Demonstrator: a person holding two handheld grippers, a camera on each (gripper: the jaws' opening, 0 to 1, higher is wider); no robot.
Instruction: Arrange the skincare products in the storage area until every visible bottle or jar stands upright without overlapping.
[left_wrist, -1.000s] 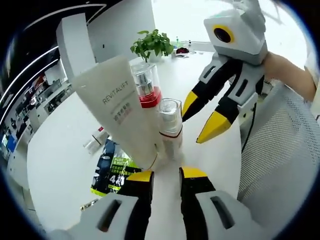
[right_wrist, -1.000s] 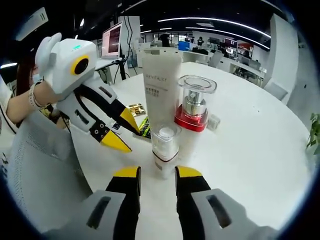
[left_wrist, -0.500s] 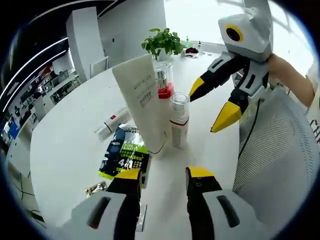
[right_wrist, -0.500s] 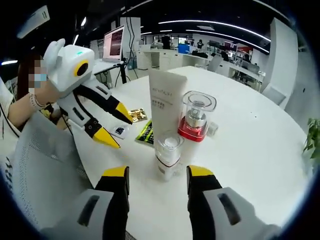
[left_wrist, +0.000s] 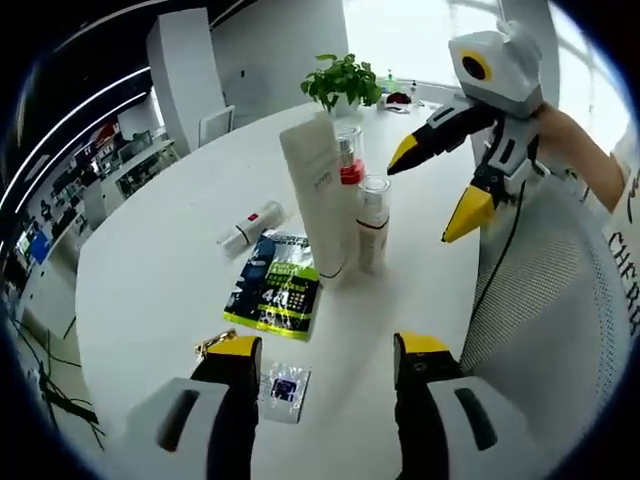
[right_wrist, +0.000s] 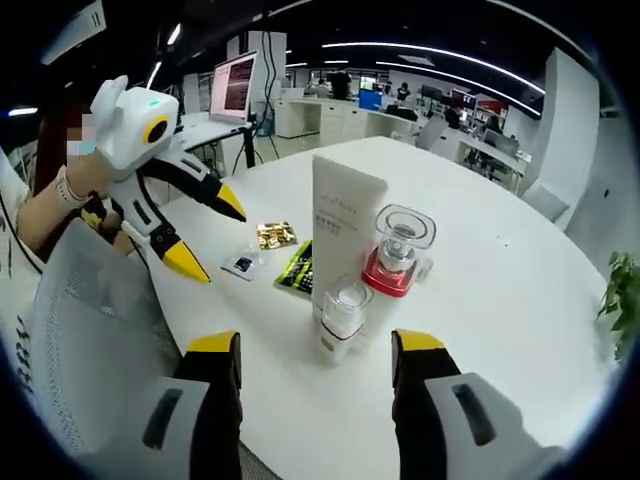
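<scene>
while tube (left_wrist: 318, 195) and bottles stand upright, both grippers gape.

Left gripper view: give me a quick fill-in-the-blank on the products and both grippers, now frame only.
1. The white tube stands ____ on the table.
2. The pump bottle behind it has a ____ collar.
3. The small roll-on tube left of the group lies ____.
4. The left gripper and right gripper are both ____.

Answers: upright; red; flat; open
</scene>
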